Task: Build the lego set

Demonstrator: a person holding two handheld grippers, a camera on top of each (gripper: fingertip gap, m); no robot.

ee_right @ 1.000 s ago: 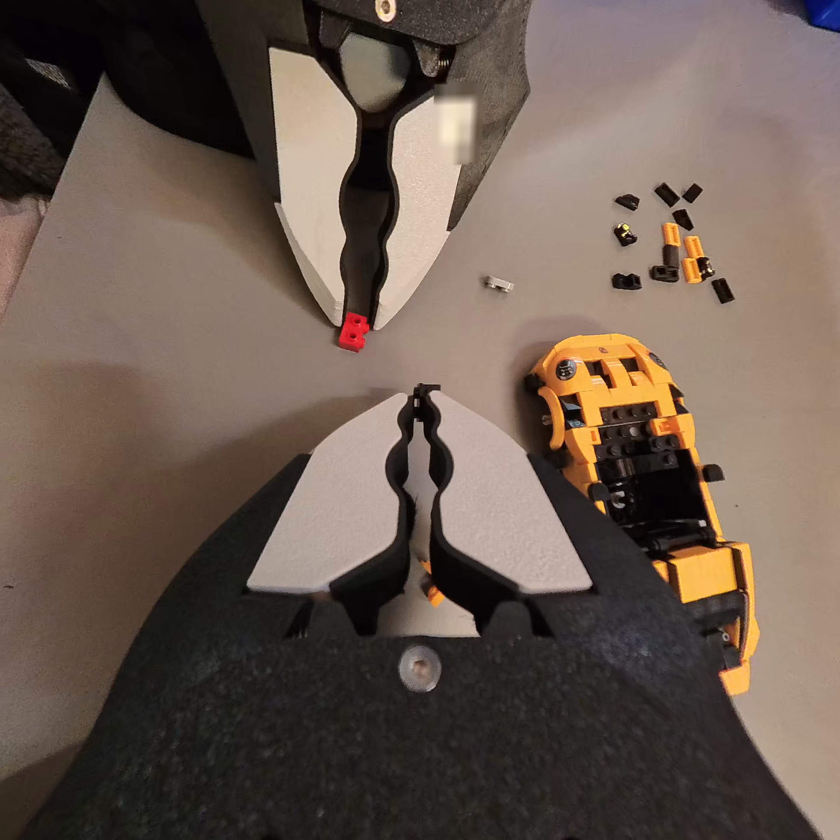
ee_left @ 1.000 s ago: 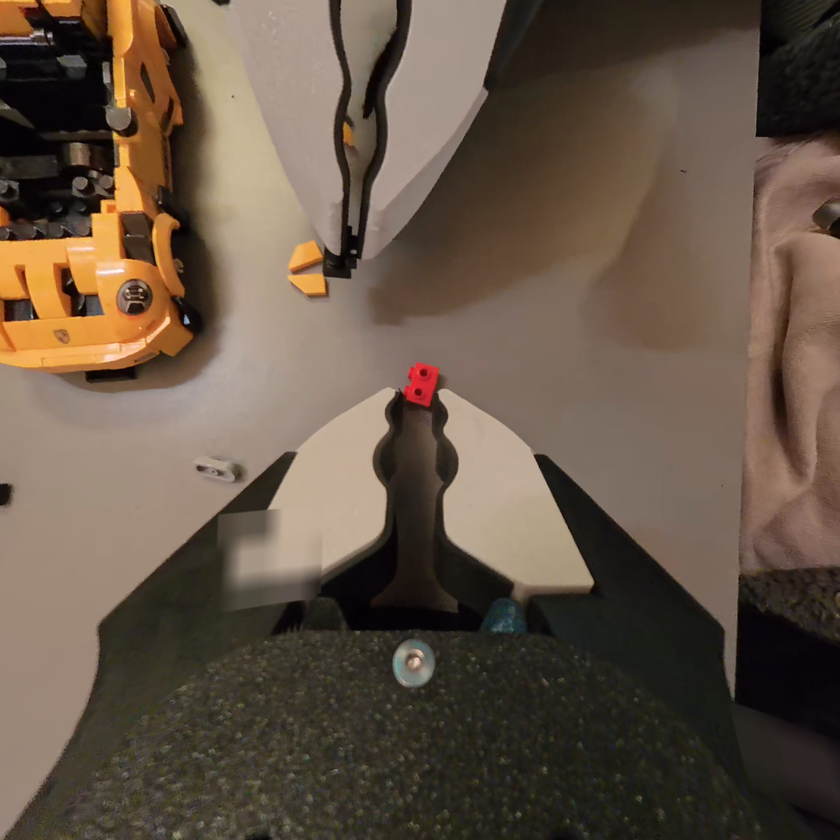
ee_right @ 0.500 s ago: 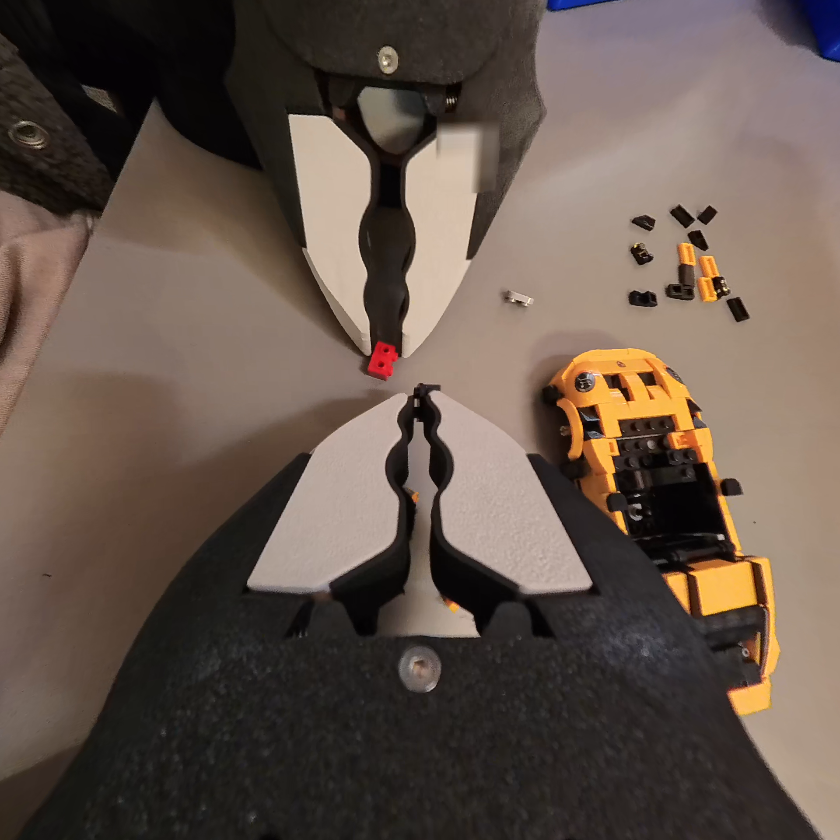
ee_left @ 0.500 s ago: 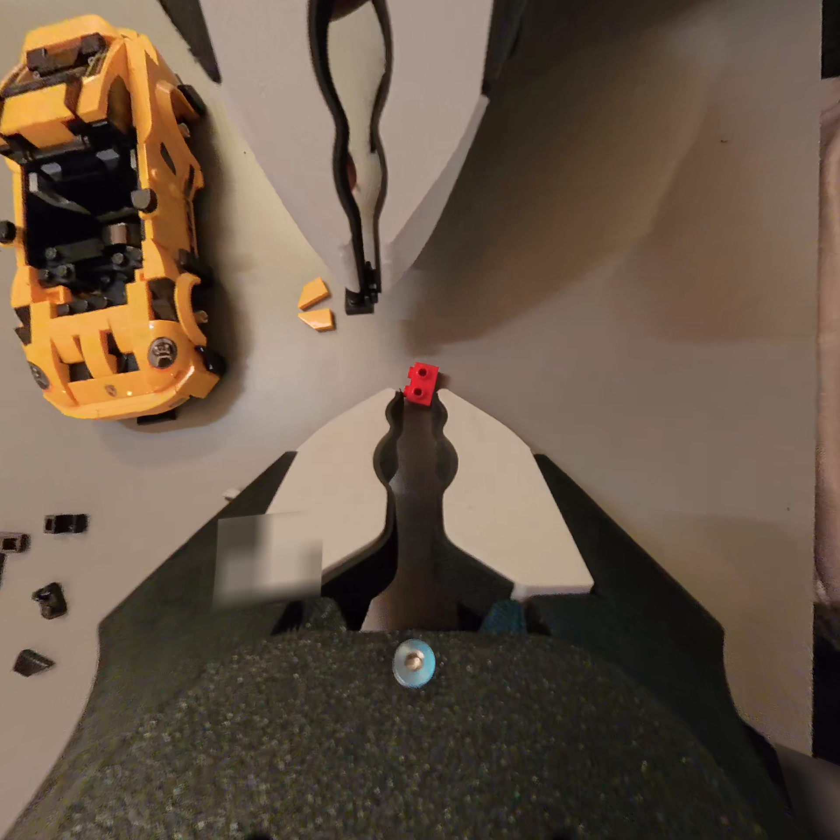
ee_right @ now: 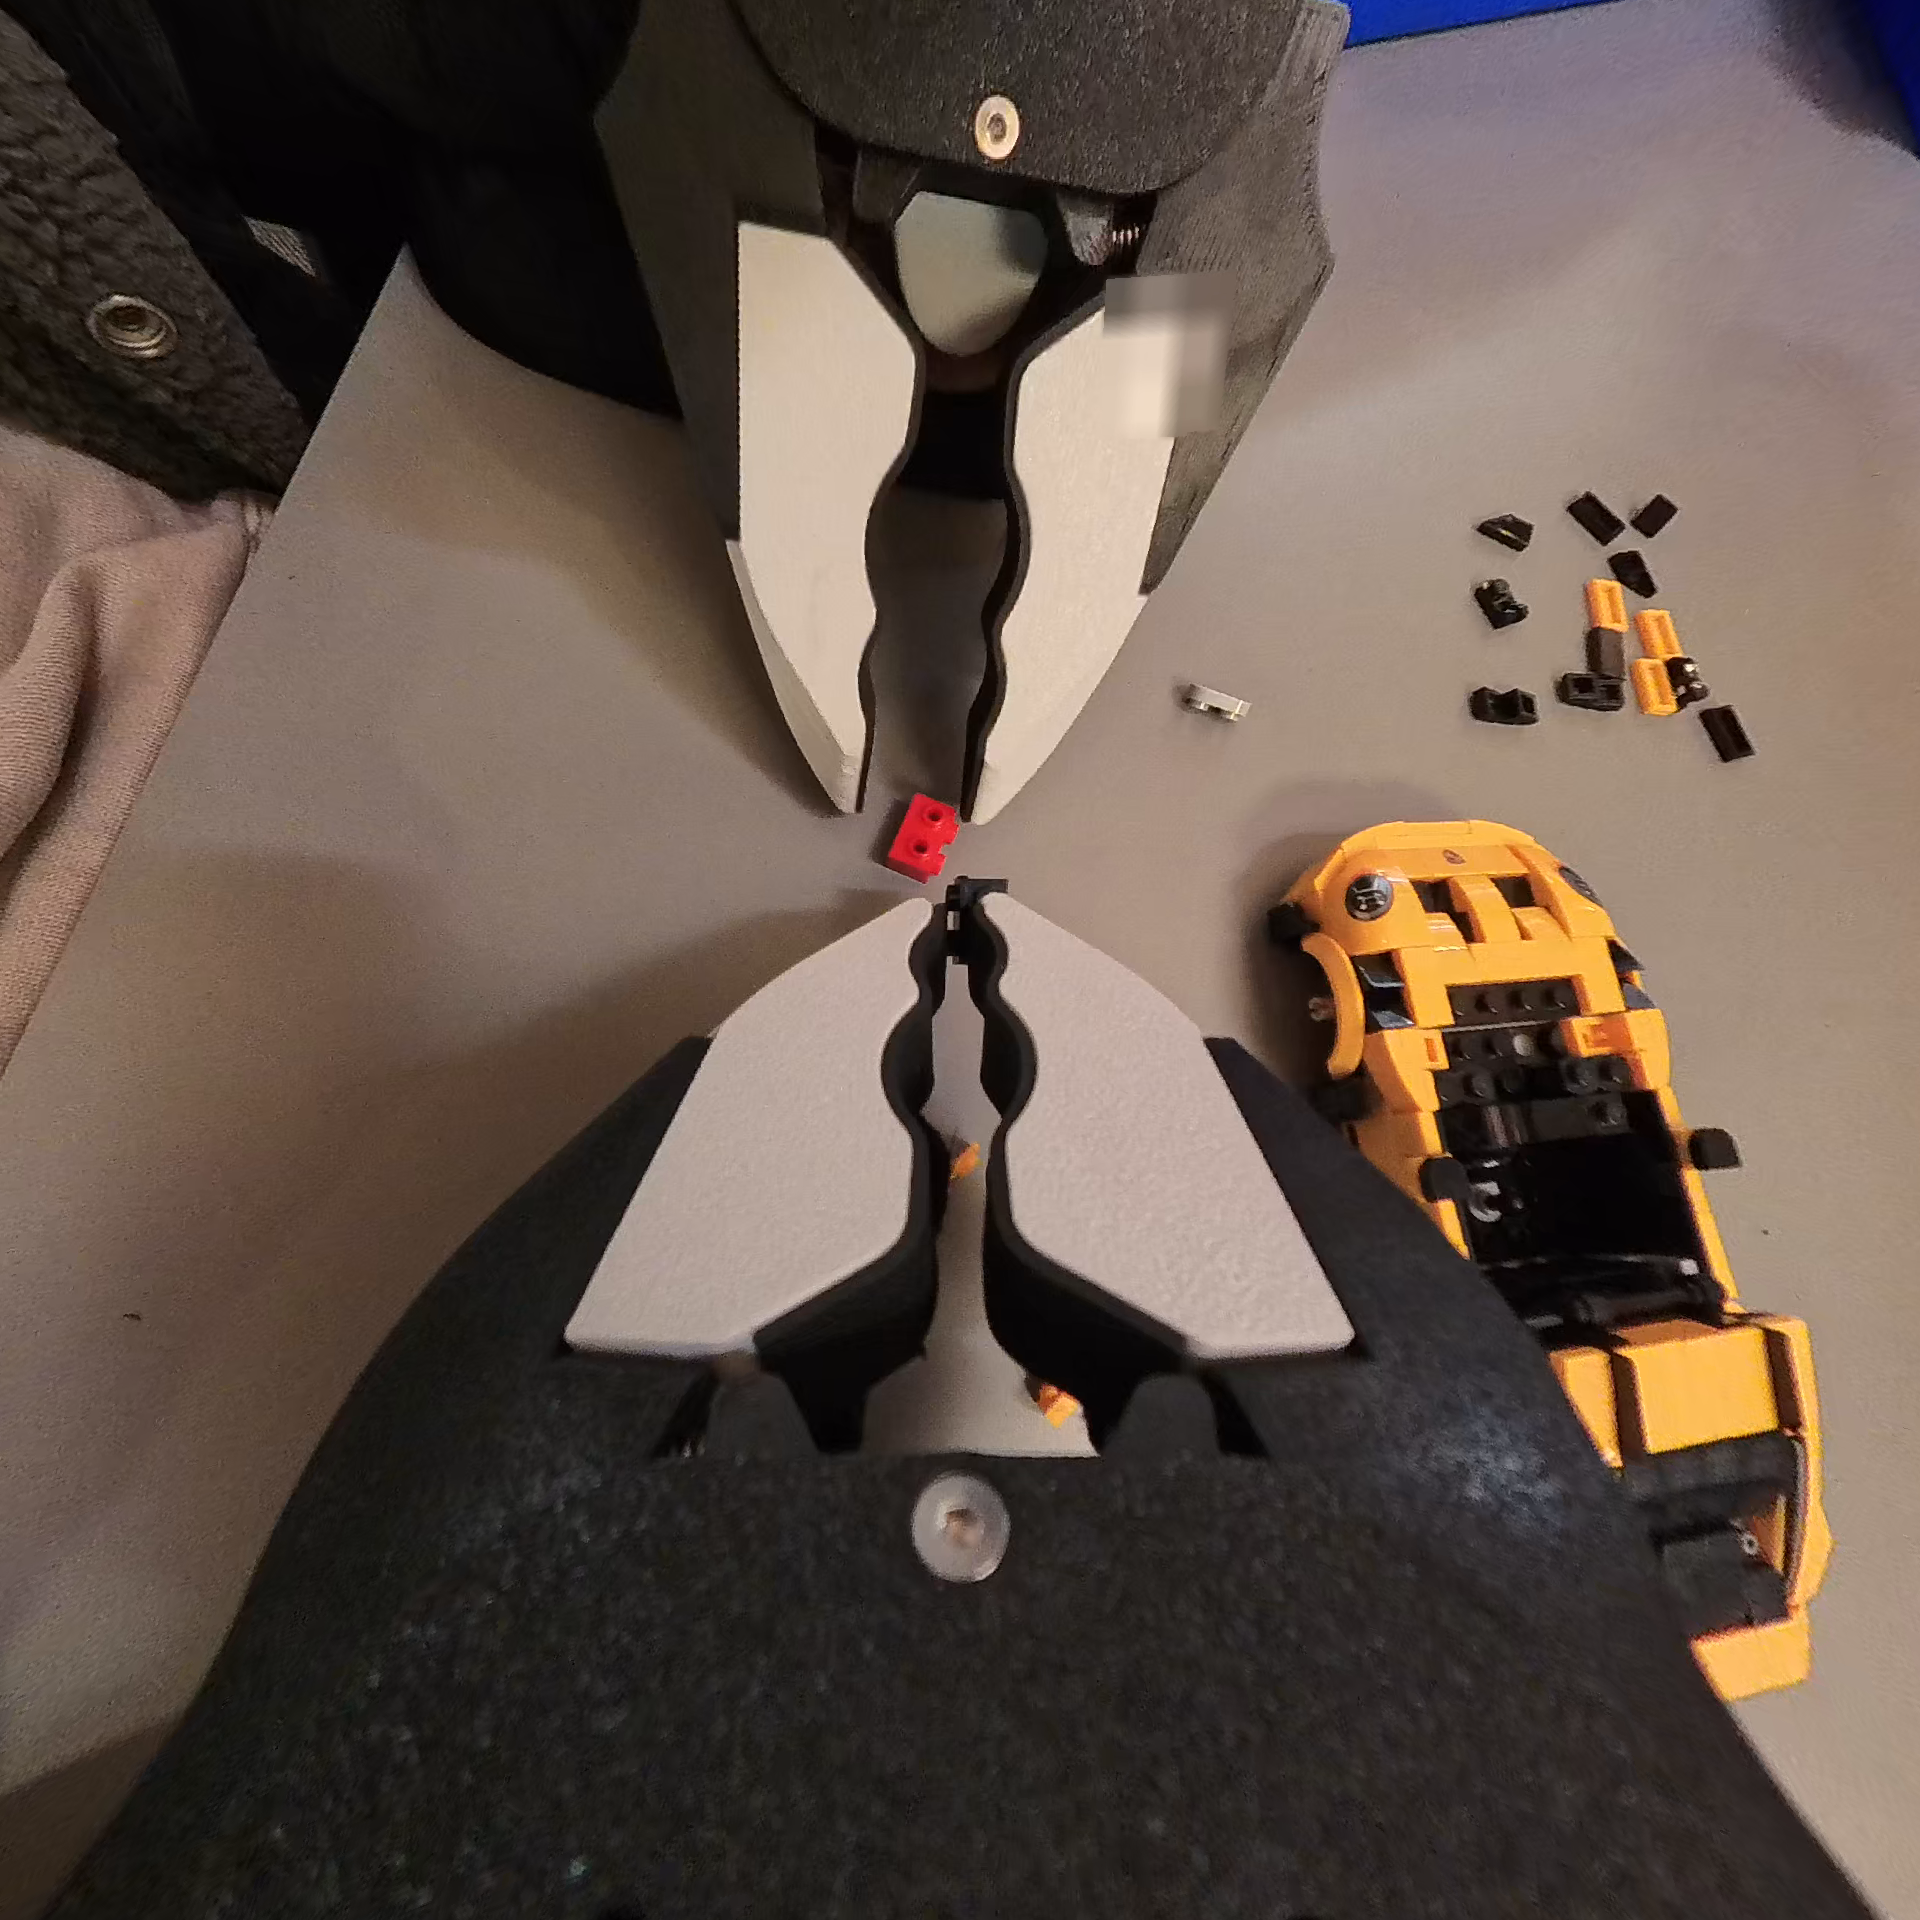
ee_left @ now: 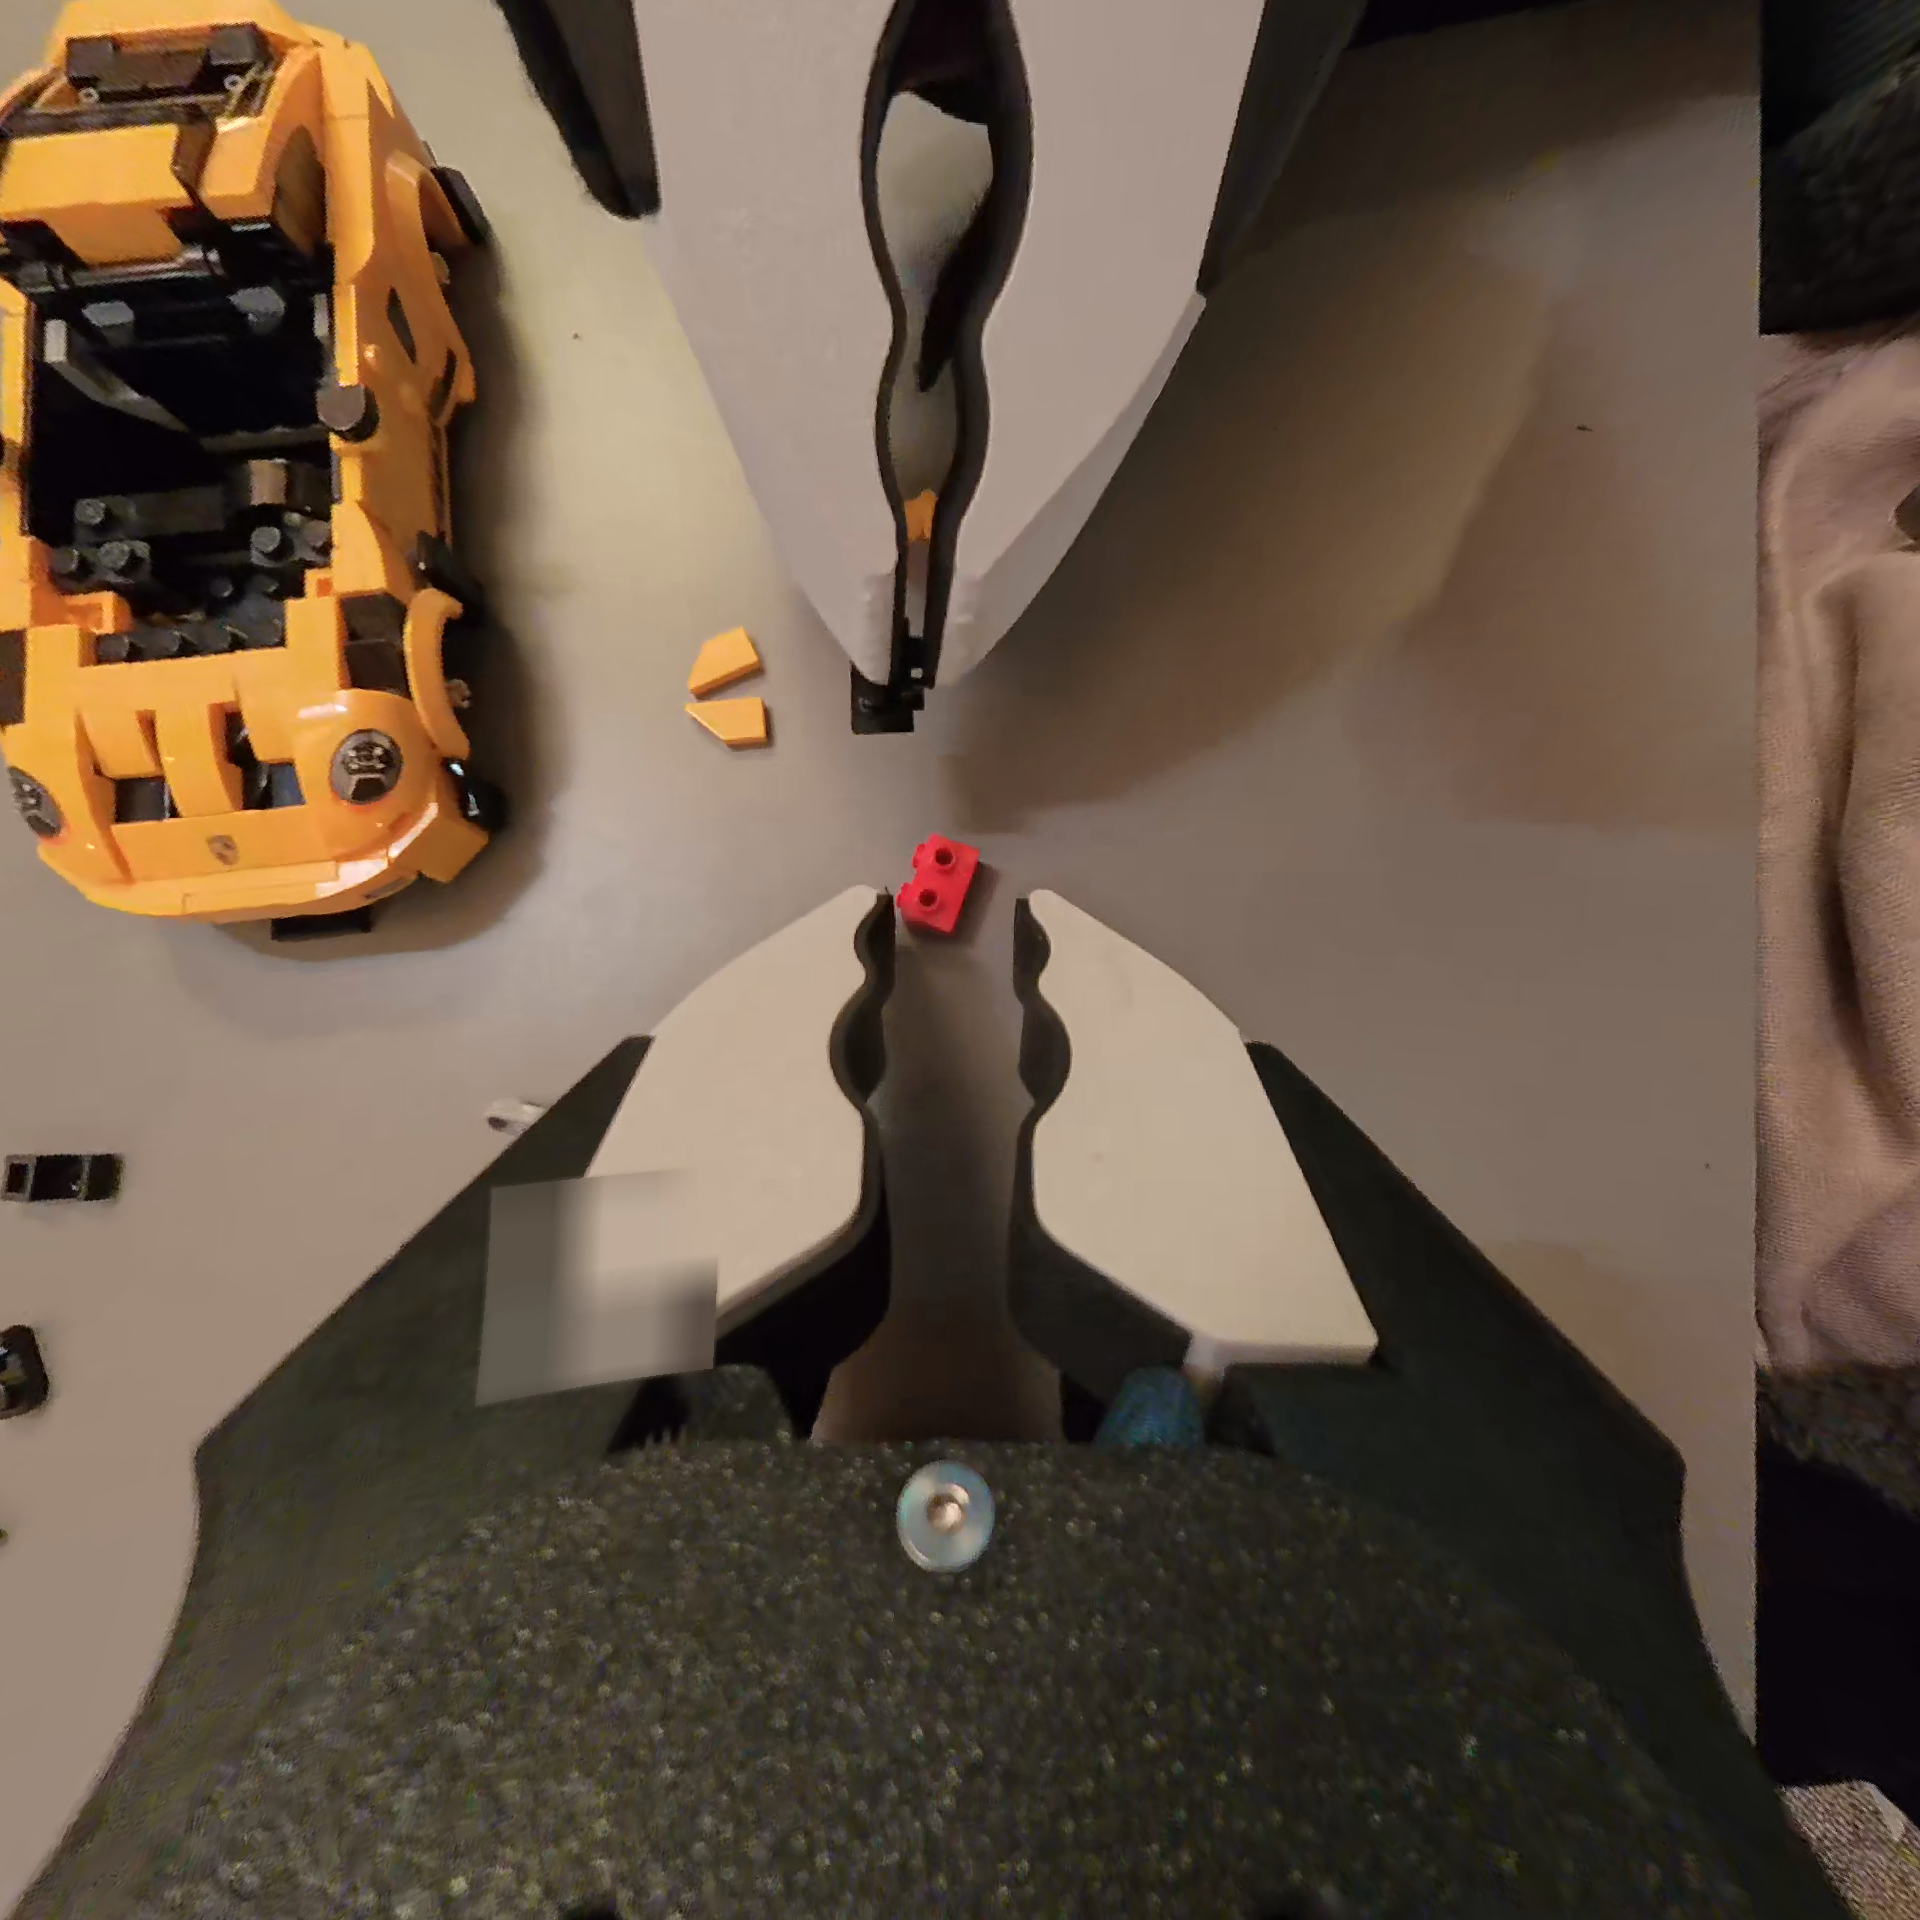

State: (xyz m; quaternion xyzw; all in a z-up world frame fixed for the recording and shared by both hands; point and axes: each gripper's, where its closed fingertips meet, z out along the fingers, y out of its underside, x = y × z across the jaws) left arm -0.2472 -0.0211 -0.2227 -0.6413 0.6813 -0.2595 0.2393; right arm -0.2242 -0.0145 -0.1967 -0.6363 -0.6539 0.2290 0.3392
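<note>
While the left wrist view takes in the two loose orange wedge pieces (ee_left: 729, 691) lying on the grey table (ee_left: 1351, 727) between the yellow car model (ee_left: 223, 488) and the right gripper (ee_left: 902, 691), the right wrist view hides them under that gripper's body, with only slivers of orange showing through its gaps. That view instead shows the far-right cluster of small black and orange parts (ee_right: 1616, 634) and a light grey piece (ee_right: 1214, 700) near it, of which the left wrist view catches only a few black bits at its left edge. It also shows dark fleece and beige cloth (ee_right: 94, 623) past the table's left edge.

The left gripper (ee_left: 954, 906) has its fingers spread, a clear gap between the tips. The red brick (ee_left: 940, 886) sits at that gap, against the left tip and apart from the right one; whether it rests on the table or hangs from that finger I cannot tell. It is a small red piece with two studs on top and a stepped side.

The right gripper (ee_right: 964, 914) is pressed together on a small black piece (ee_right: 972, 900) that sticks out from its tips, just beside the red brick, and the two grippers point tip to tip.

The car is yellow-orange with round headlights, a black open interior with bare studs, no roof, standing on the table well to the side of both grippers
</note>
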